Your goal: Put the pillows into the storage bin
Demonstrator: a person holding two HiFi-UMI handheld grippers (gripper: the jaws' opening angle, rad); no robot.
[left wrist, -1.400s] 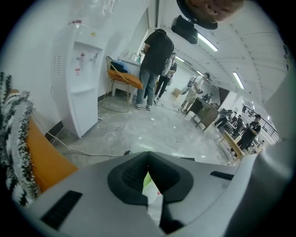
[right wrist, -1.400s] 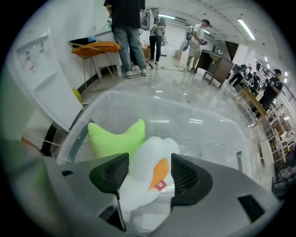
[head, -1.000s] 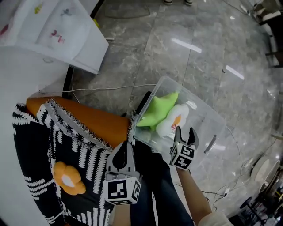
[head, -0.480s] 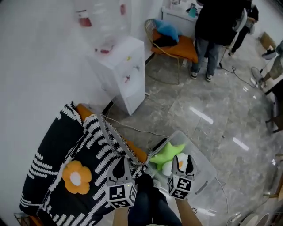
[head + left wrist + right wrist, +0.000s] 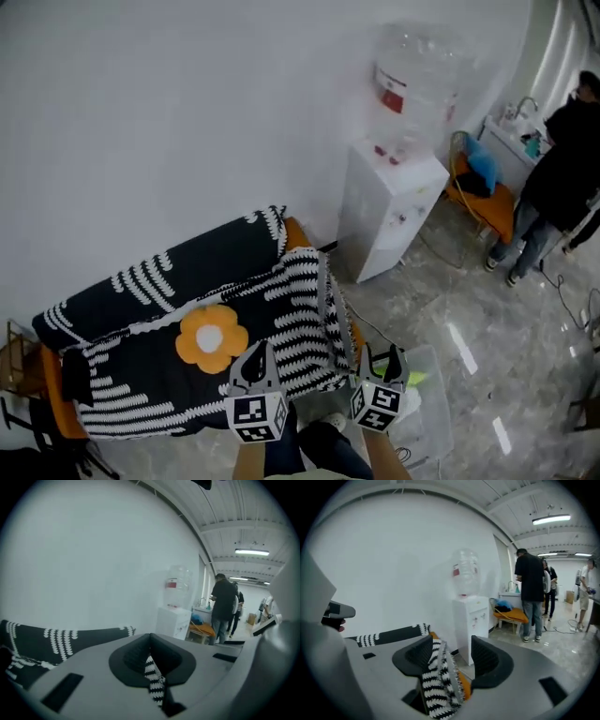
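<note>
Head view: flower pillow [image 5: 210, 338] lies on the striped throw [image 5: 150, 375], up-left of the left gripper [image 5: 256, 352], the nearer one, clenched on nothing. Right gripper [image 5: 384, 359] is released and empty. Storage bin [image 5: 435, 412] sits just right of it, green pillow [image 5: 416, 378] inside.

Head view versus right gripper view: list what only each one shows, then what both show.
Head view only: the orange flower pillow and the clear bin. Right gripper view only: a ceiling light and a person in a light shirt. Both: the water dispenser, the striped blanket and a person in black.
</note>
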